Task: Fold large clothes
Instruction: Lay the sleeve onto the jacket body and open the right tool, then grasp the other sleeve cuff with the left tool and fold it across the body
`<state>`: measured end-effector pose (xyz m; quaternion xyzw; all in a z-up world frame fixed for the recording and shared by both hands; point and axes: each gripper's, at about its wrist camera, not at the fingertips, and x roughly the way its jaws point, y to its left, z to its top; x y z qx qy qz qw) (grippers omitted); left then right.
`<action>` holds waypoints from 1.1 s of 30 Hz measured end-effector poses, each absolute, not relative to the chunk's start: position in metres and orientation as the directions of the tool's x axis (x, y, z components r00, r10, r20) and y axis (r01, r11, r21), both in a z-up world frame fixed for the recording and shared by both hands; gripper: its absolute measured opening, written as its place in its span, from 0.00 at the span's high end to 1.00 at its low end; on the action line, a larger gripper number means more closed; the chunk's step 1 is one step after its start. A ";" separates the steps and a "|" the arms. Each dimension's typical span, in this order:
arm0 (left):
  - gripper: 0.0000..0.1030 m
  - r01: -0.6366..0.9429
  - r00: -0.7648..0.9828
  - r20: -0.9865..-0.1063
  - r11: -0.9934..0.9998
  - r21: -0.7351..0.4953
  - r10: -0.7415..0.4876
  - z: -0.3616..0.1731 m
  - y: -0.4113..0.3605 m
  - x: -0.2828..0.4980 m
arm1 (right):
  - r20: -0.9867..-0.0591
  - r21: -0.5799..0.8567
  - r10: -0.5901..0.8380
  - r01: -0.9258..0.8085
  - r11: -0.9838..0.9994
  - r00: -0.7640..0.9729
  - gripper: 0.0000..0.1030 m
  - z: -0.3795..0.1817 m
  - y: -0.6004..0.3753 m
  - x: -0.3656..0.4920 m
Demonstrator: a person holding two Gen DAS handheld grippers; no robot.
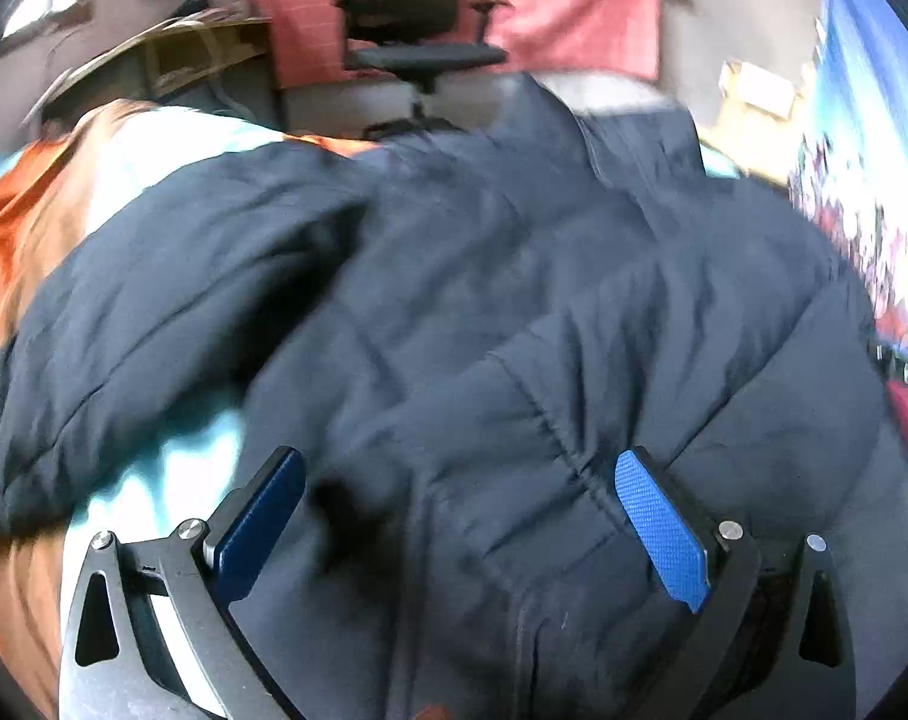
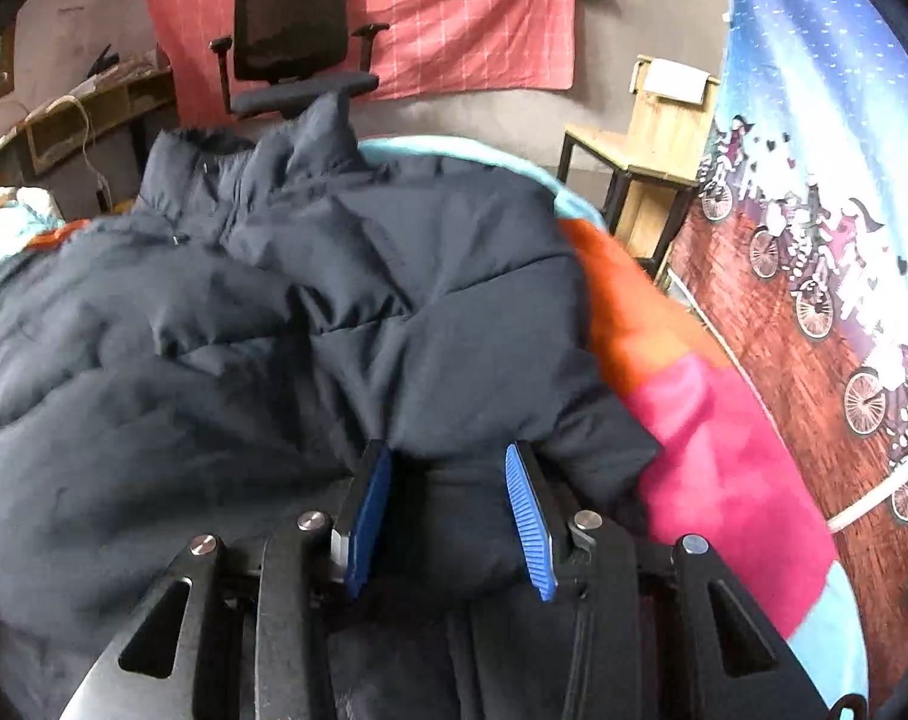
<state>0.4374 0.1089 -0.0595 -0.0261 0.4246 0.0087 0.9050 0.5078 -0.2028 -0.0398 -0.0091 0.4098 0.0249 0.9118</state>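
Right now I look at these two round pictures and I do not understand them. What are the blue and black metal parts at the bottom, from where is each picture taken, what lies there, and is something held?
There is no robot. A person holds a hand tool with two fingers in each hand, and a wide-angle camera on each tool looks forward along its fingers.

One picture comes from the left gripper. Its blue-padded fingers stand wide apart over a dark navy quilted puffer jacket, gripping nothing.

The other comes from the right gripper. Its fingers stand much closer, with a fold of the same jacket between the pads, so it seems to be pinching the fabric.

The jacket lies on a bright orange, pink and light blue cover. Behind it stands a black office chair.
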 end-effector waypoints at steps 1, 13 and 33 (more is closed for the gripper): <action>0.01 -0.064 0.660 -0.751 0.997 -0.048 0.006 -0.051 0.118 0.429 | -0.740 0.037 0.062 -0.052 0.998 0.670 0.58 -0.032 -0.205 0.502; 0.01 -0.510 0.625 -0.727 0.854 -0.105 0.284 -0.020 0.282 0.335 | -0.633 0.207 0.393 -0.343 0.916 0.667 0.27 0.029 -0.117 0.425; 0.29 -0.753 0.592 -0.746 0.538 -0.378 0.305 -0.081 0.426 0.319 | -0.674 0.117 0.423 -0.478 0.871 0.605 0.26 0.010 0.050 0.472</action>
